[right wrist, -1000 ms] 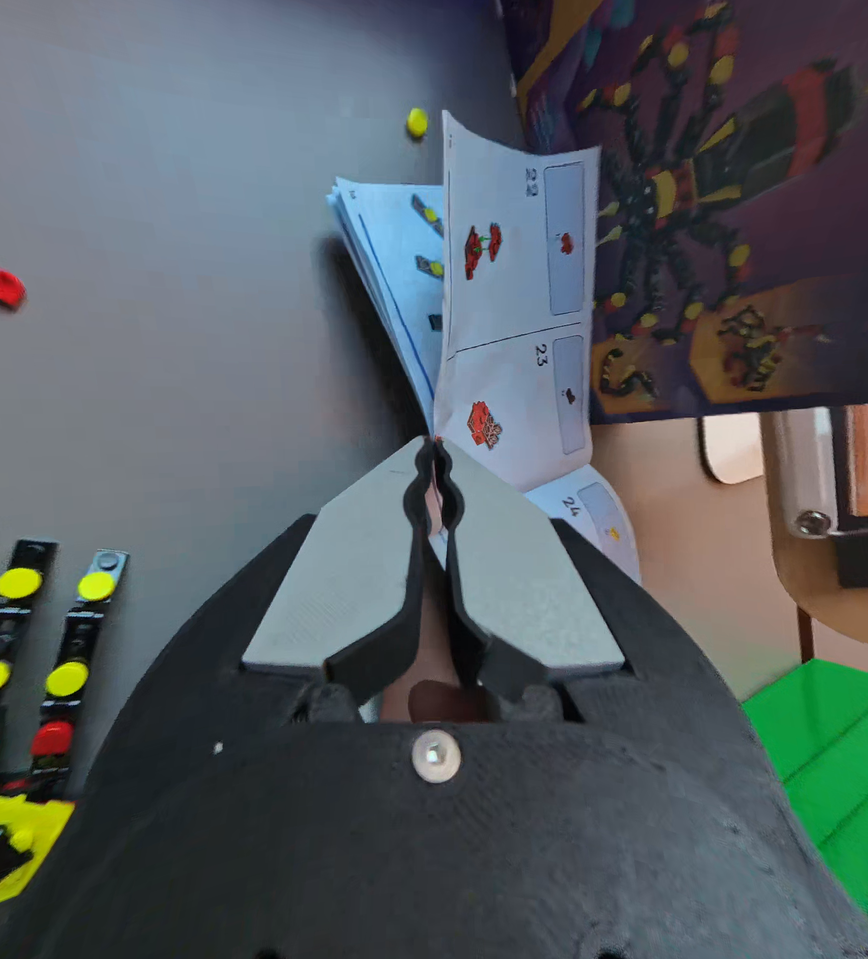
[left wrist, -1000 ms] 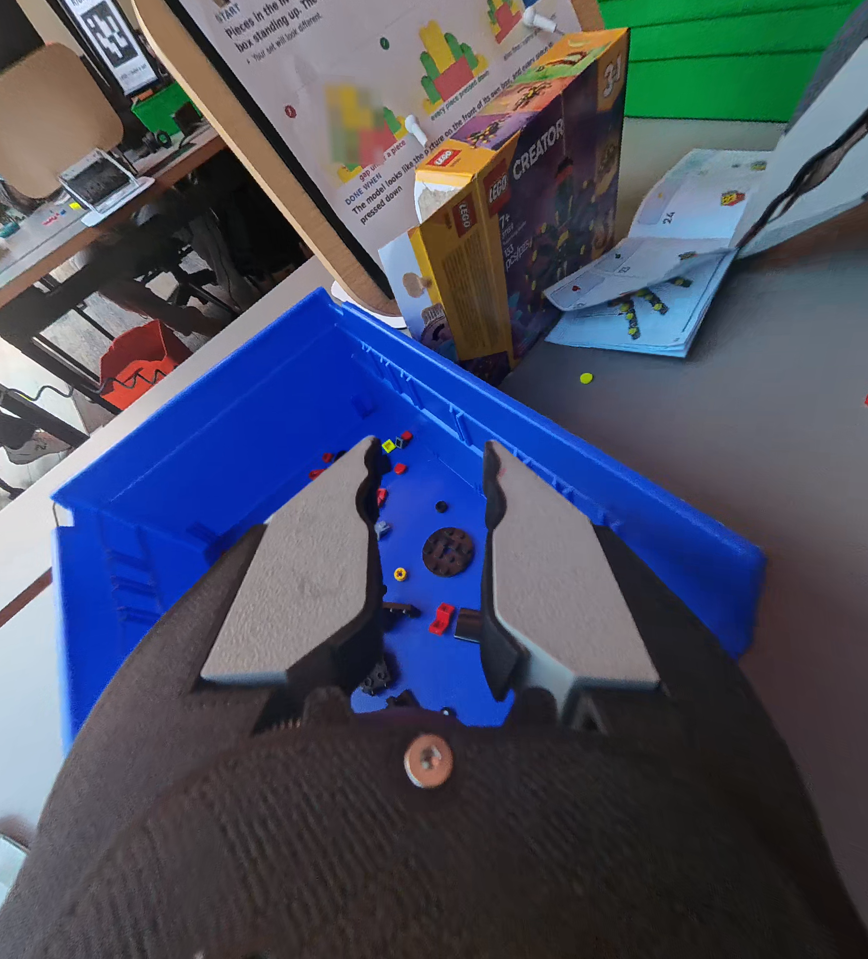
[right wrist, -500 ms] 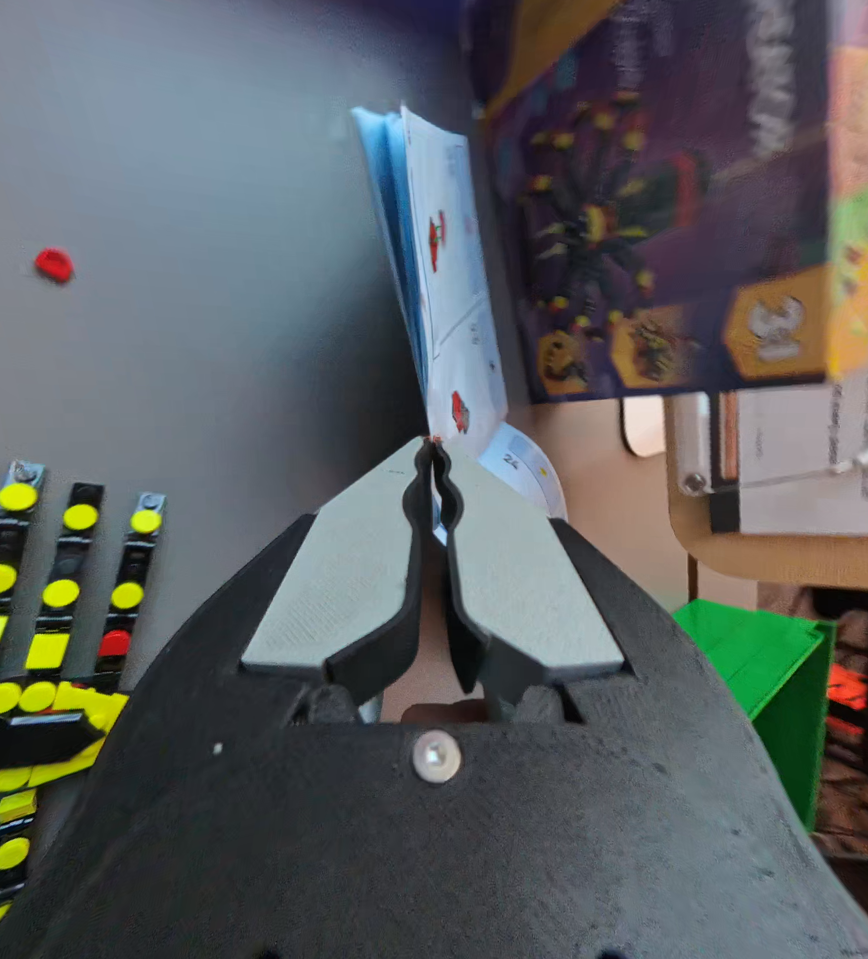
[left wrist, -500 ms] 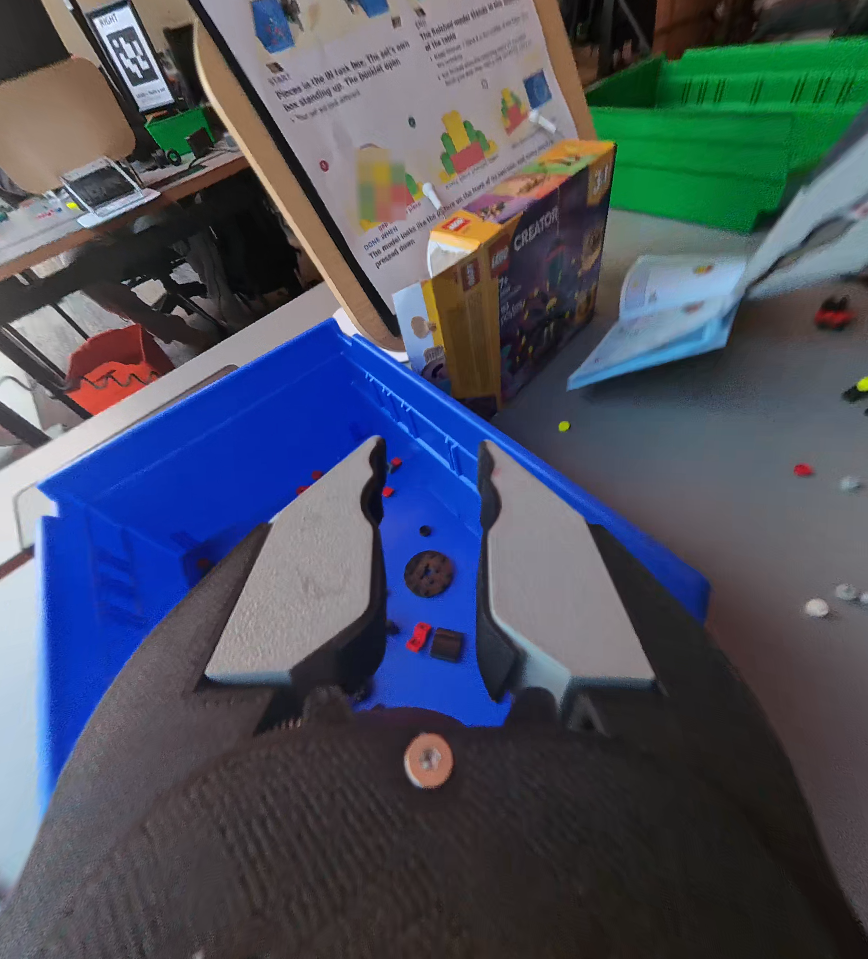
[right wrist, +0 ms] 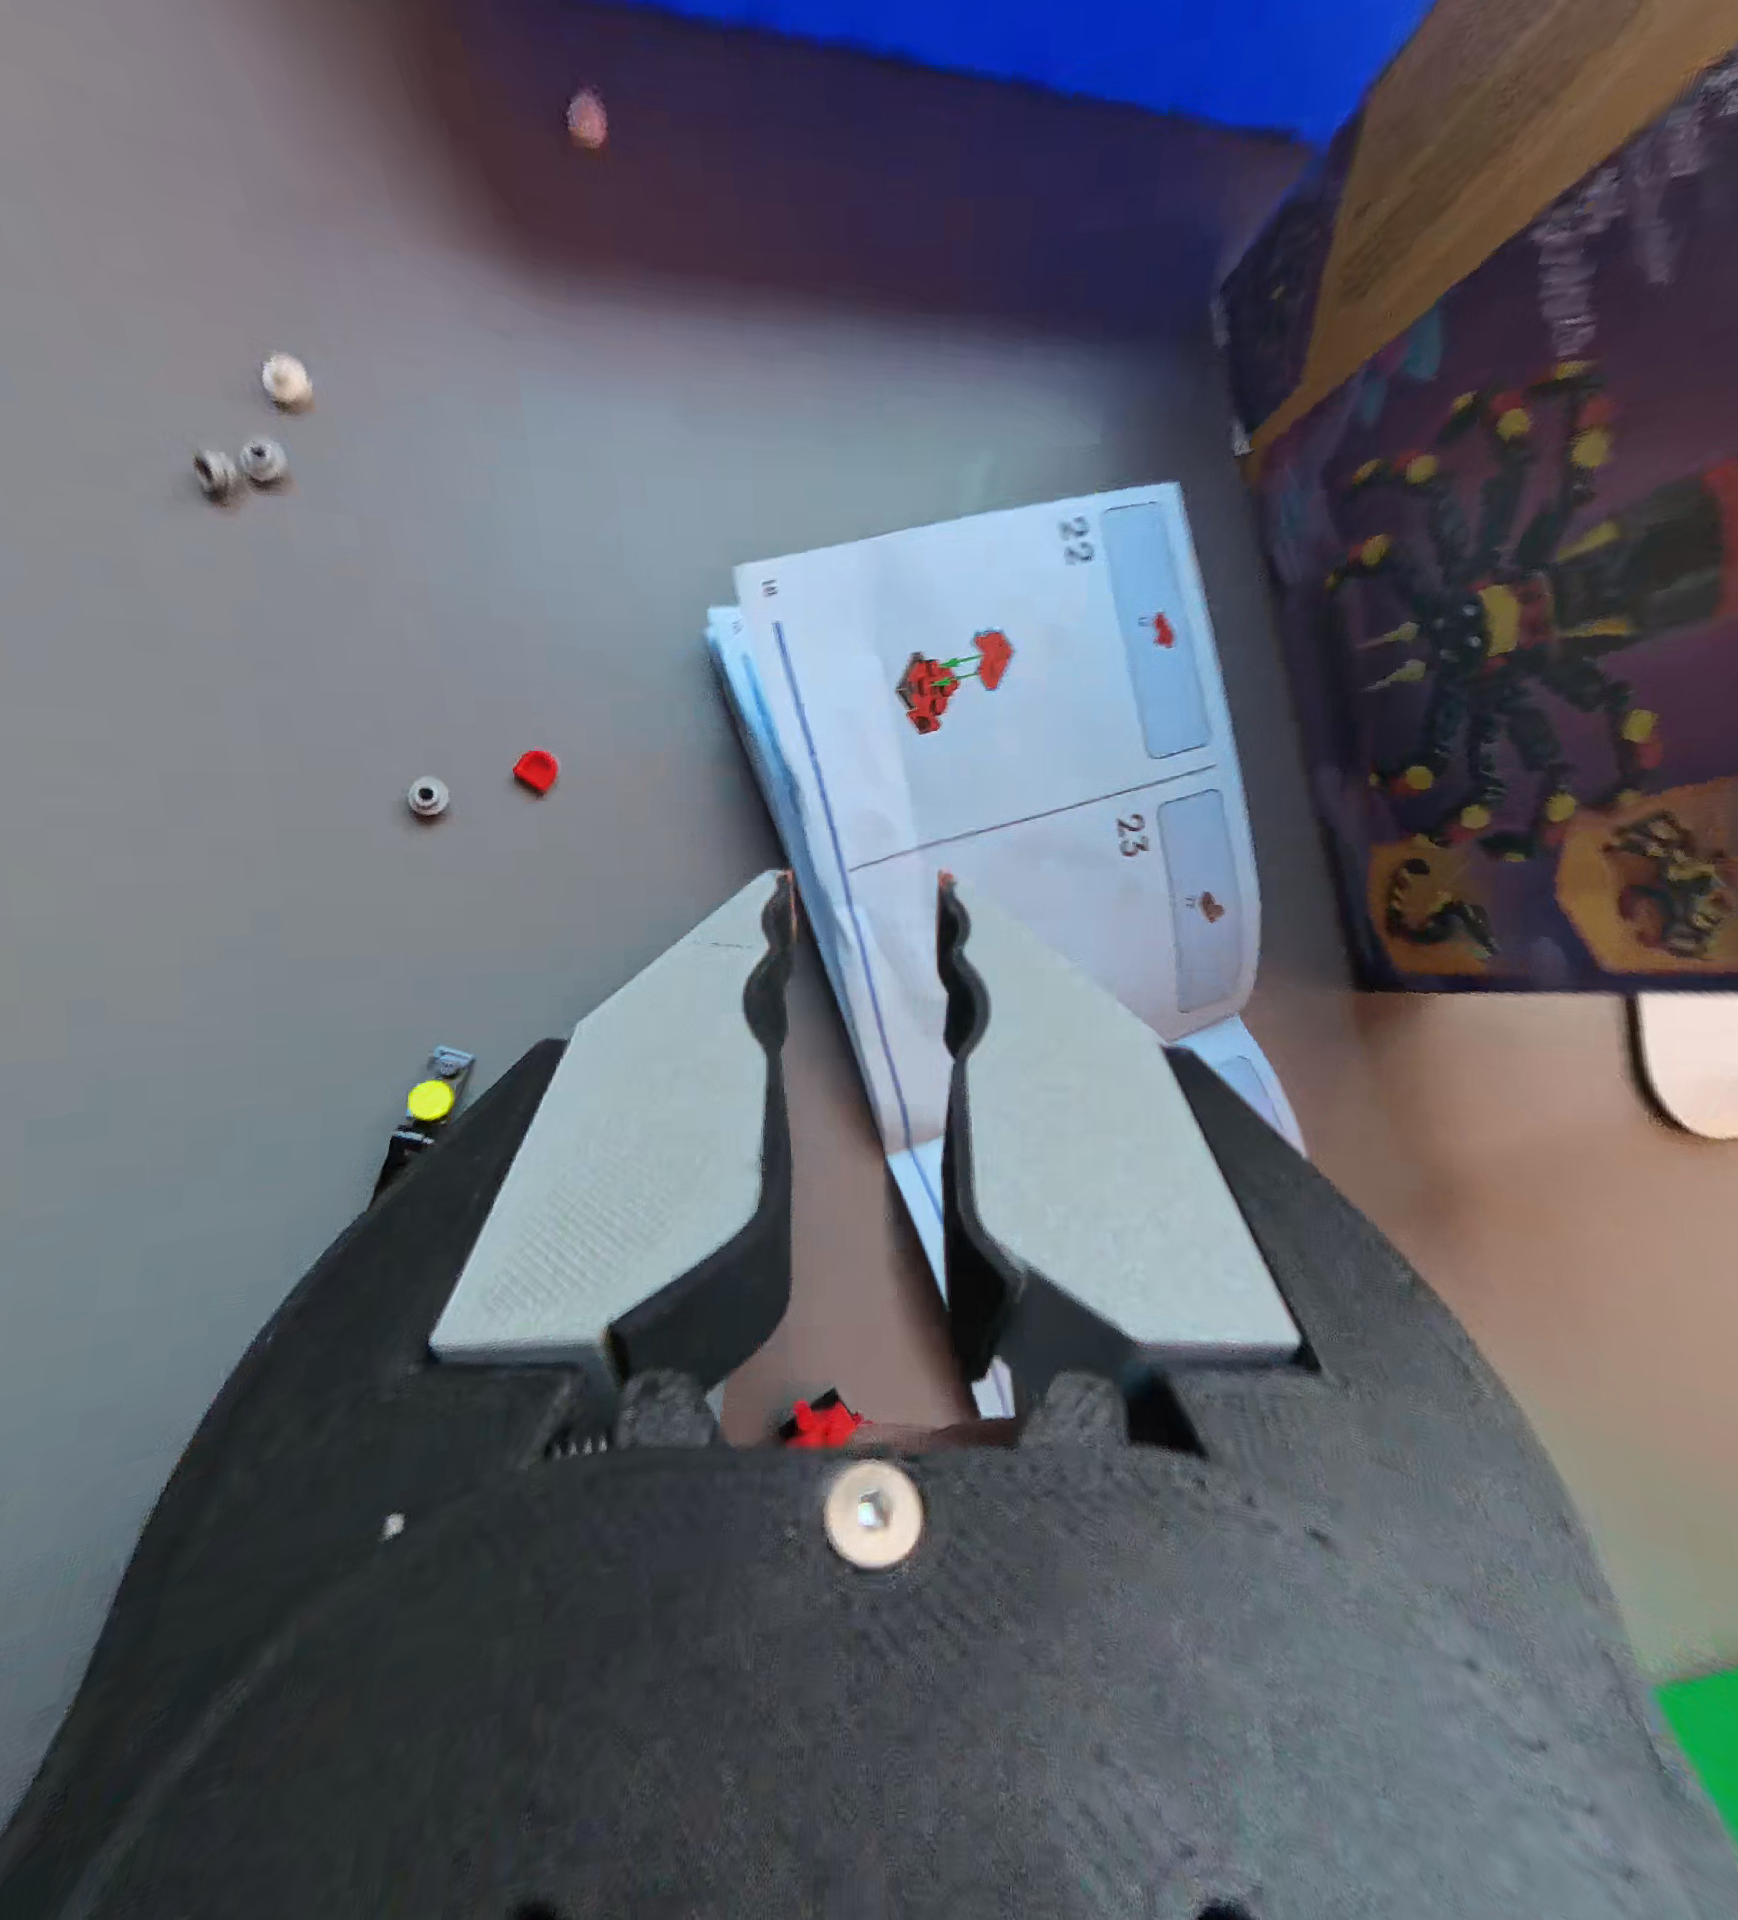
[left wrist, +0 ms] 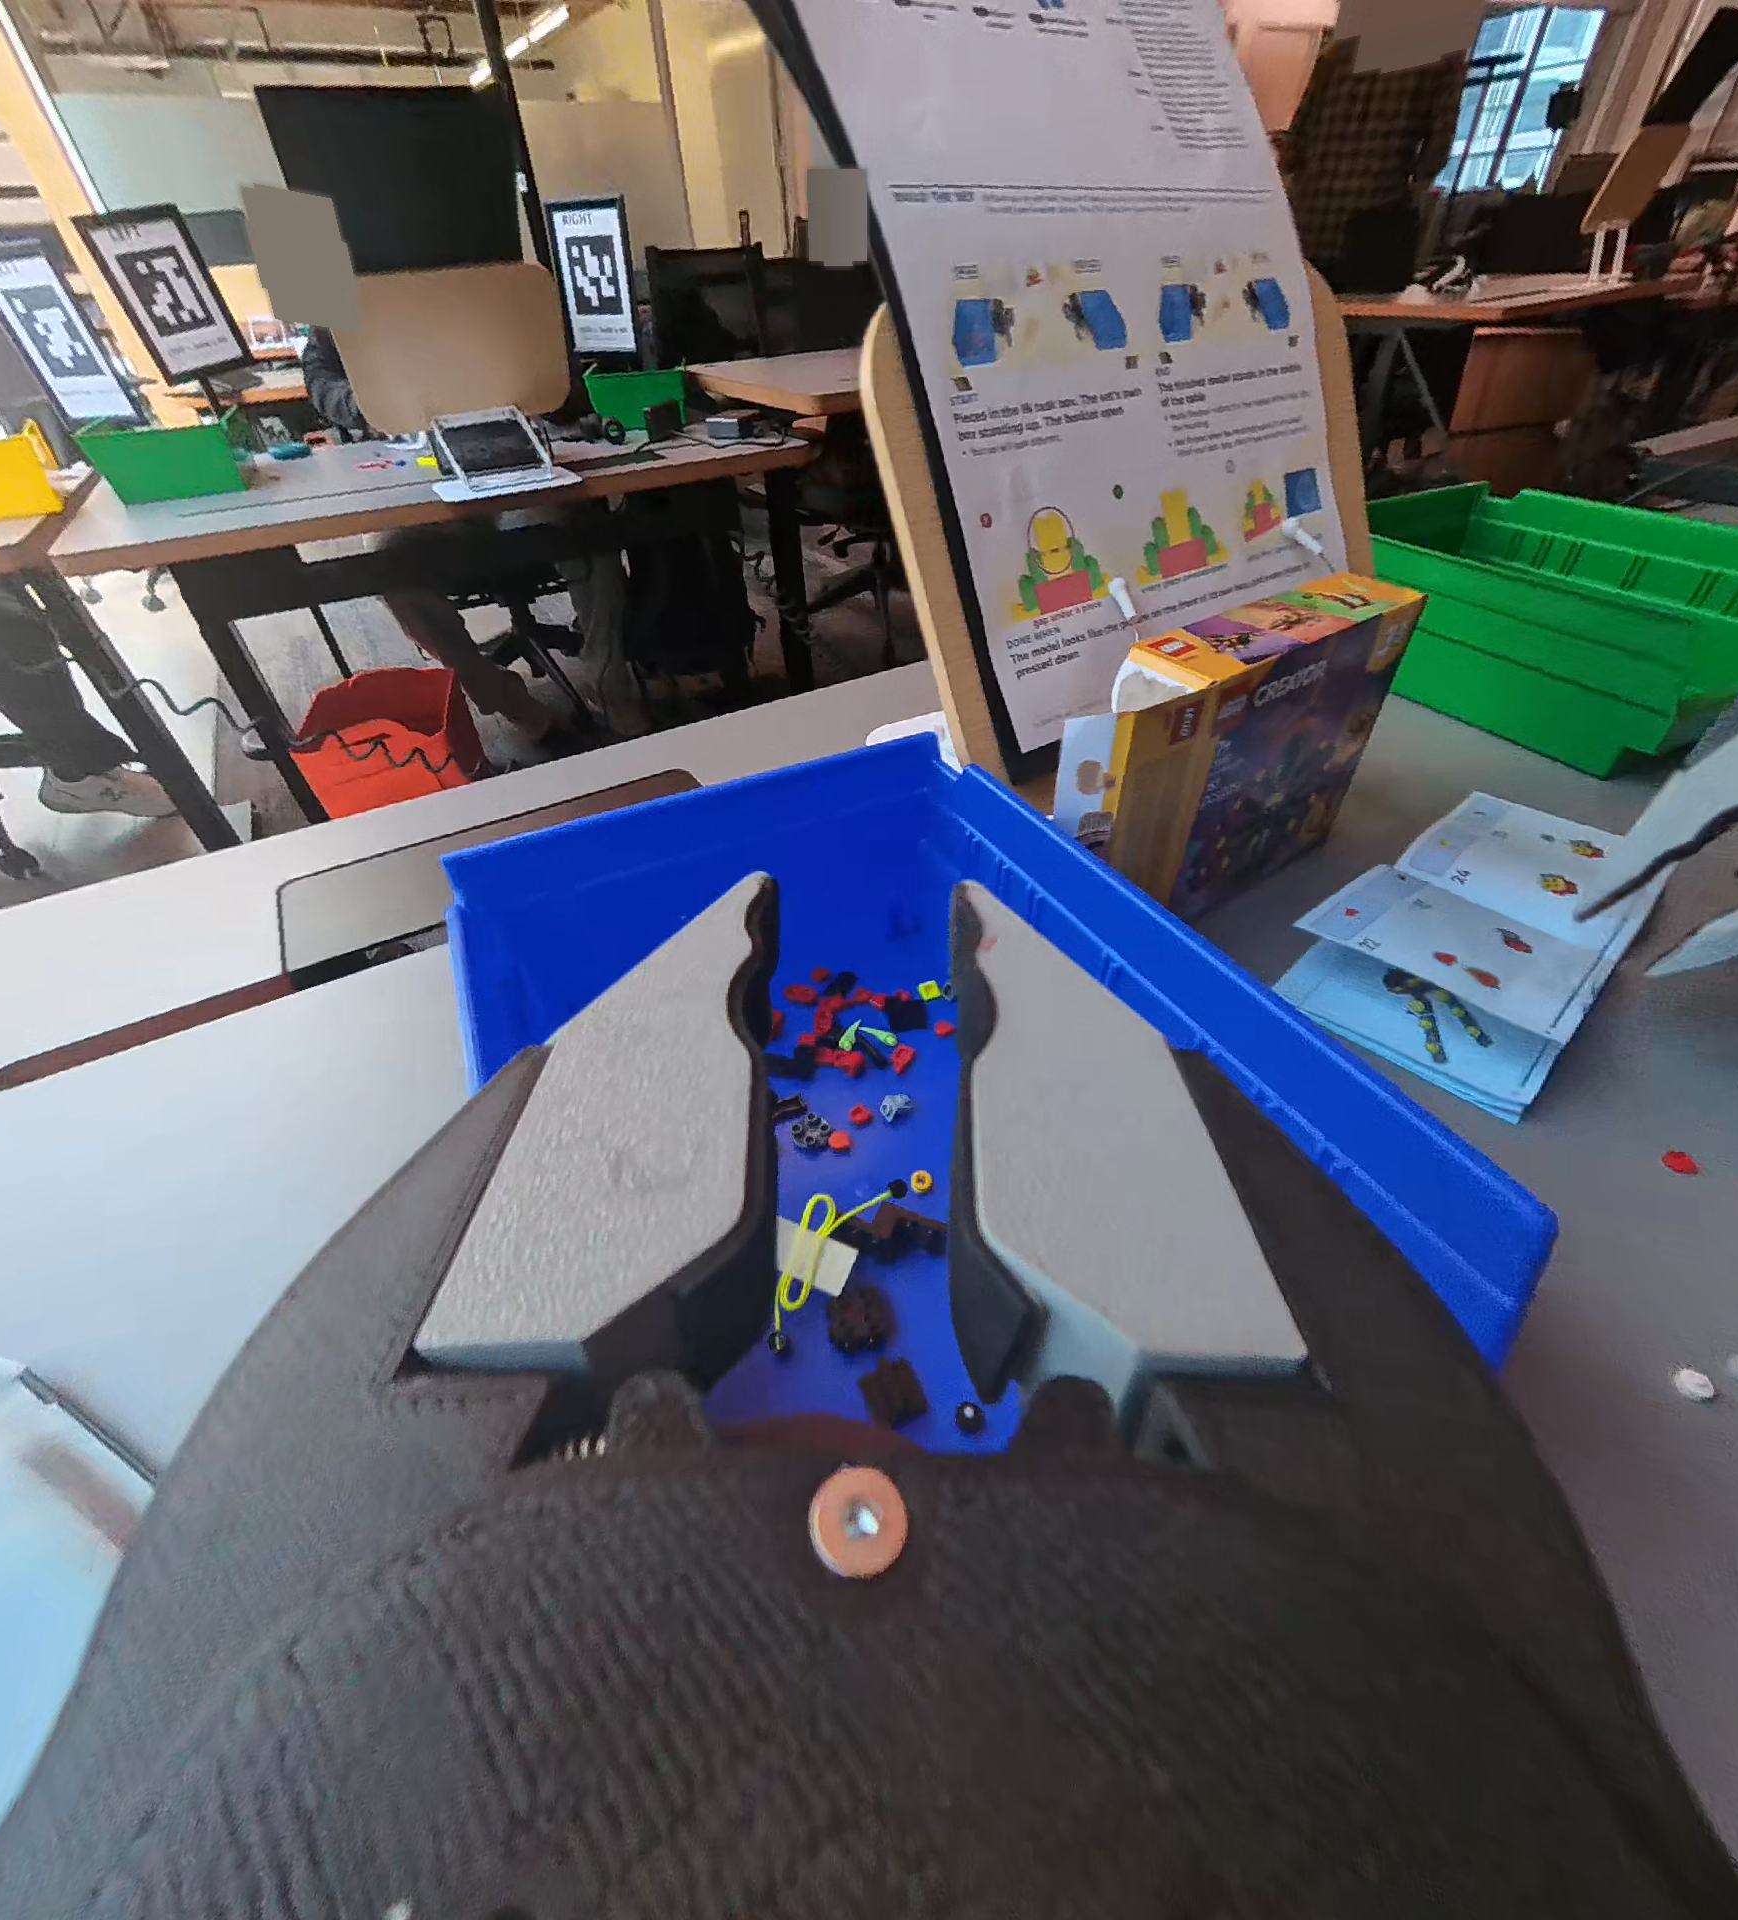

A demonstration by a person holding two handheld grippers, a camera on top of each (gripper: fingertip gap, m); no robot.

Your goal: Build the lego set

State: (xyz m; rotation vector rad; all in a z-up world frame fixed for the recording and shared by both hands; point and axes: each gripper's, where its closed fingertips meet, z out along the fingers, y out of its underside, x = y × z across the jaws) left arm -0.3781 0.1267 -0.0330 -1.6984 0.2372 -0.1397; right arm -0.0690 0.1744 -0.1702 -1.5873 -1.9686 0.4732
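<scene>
My left gripper [left wrist: 860,914] is open and empty above a blue bin [left wrist: 1260,1039] that holds several small red, black and yellow lego pieces [left wrist: 844,1039]. My right gripper [right wrist: 863,894] is open over the open instruction booklet [right wrist: 1000,727], which lies flat on the grey table. It also shows at the right edge of the left wrist view [left wrist: 1623,940], over the booklet [left wrist: 1447,956]. A small red piece [right wrist: 823,1423] shows low between its fingers, near the base. A black strip with a yellow stud [right wrist: 434,1101] lies beside its left finger.
The lego box [left wrist: 1260,748] stands between the bin and the booklet, in front of a wooden instruction board [left wrist: 1104,364]. A loose red piece [right wrist: 536,772] and grey round pieces [right wrist: 241,462] lie on the table. Green bins [left wrist: 1571,623] are stacked at the back right. My right fingertips sit around 35 cm from my left ones.
My right gripper has opened and let go of the booklet page, which now lies flat. My left gripper has tilted up, so more of the room shows behind the bin.
</scene>
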